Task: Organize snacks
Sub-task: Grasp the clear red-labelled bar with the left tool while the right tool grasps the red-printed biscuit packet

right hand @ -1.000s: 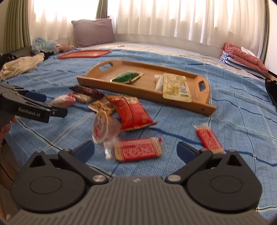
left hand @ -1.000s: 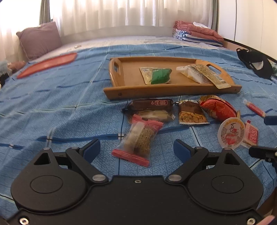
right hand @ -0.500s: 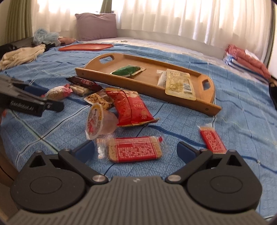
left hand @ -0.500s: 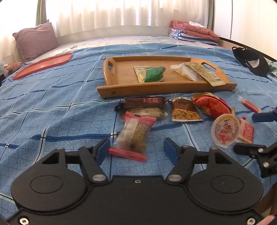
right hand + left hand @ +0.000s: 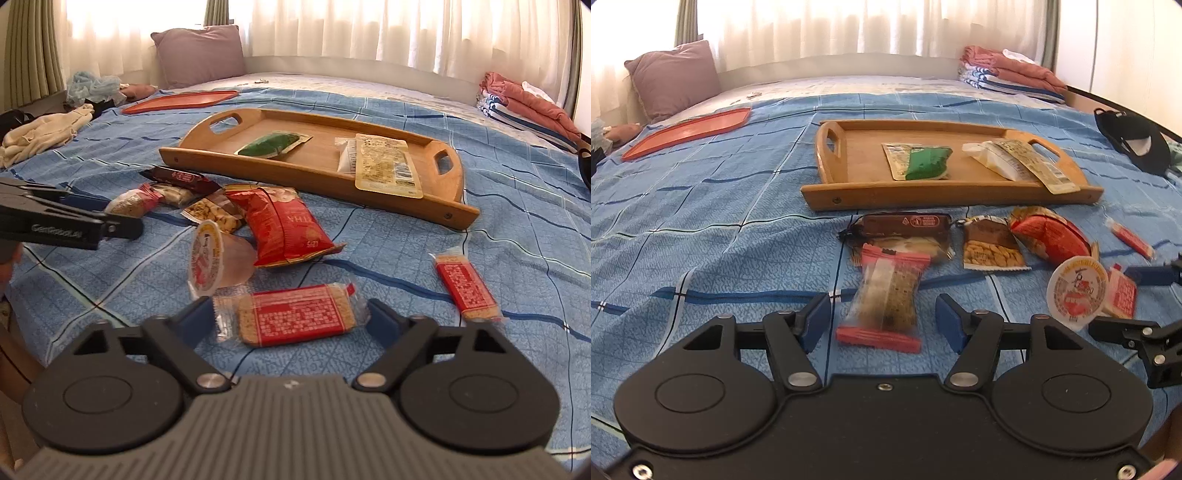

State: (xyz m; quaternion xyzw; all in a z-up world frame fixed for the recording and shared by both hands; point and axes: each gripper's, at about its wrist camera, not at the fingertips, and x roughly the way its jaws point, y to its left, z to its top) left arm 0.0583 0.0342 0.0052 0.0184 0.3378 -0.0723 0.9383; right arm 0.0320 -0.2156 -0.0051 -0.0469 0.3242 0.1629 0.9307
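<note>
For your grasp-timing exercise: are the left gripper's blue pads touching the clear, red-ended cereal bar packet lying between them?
Apart. In the left wrist view, blue bedspread shows between each pad of the closing left gripper and the cereal bar packet.

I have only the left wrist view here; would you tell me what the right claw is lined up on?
Observer: The right claw straddles a flat cracker pack with a red label. Its jaws are closing, with the pack between them.
Operator: Thank you. Is the round cup beside it standing upright?
Observer: No, the cup lies on its side, so its clear body shows behind the lid.
Operator: Is there anything beyond my left edge?
Observer: Yes, a crumpled cream cloth lies near the edge of the bed, on the near side of the orange tray.
</note>
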